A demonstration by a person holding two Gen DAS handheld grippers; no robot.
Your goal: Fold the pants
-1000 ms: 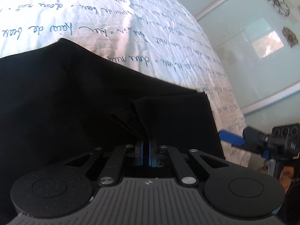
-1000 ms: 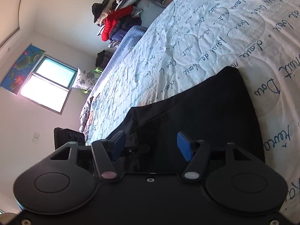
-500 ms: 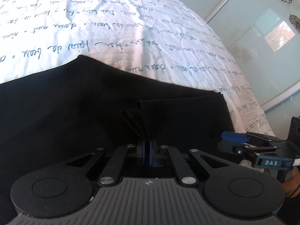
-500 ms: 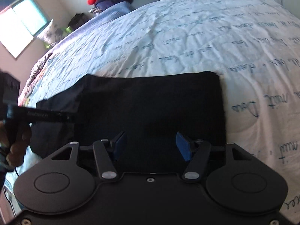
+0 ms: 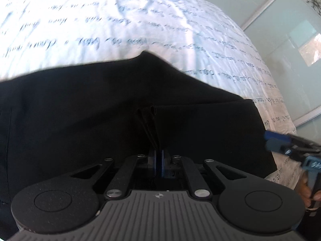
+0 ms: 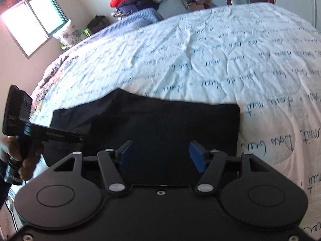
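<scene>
Script-printed white bedding point(image 6: 210, 60) carries black pants point(image 6: 160, 124). Left gripper point(image 5: 158, 156) pinches a pants fold; right gripper point(image 6: 161, 154) hangs spread over them. "DAS" marks the left handle.

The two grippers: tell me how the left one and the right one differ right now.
The left gripper has its blue pads pressed together, pinching a bunched fold of the black pants; the right gripper has its pads spread wide apart with nothing between them. The left one grips cloth, while the right one is poised over the pants' flat surface. Both have blue pads, are hand-held, and sit over the same pants on the script-printed bedspread.
</scene>
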